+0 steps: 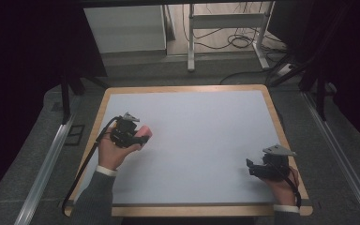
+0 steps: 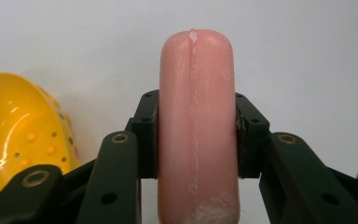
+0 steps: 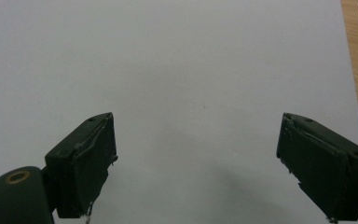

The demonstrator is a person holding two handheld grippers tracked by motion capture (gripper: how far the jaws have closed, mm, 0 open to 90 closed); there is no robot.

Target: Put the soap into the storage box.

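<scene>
High view: left tongs (image 1: pixel 139 136) clamp pink sausage (image 1: pixel 144 132); right tongs (image 1: pixel 252 168) gape.

We are looking at what seems to be a lab or test room set up for recording, not a home. Our work surface is a table (image 1: pixel 187 140) with a pale grey-blue top and a light wooden rim, standing on grey carpet (image 1: pixel 23 178). Dark curtains (image 1: pixel 23 47) close off both sides. Beyond the table we see the white metal legs of a desk frame (image 1: pixel 225 28) with loose cables (image 1: pixel 236 40) trailing across the floor beneath it, and a white cabinet (image 1: pixel 124 28) beside it. Metal rails (image 1: pixel 44 171) run along the carpet on either side of the table.
</scene>
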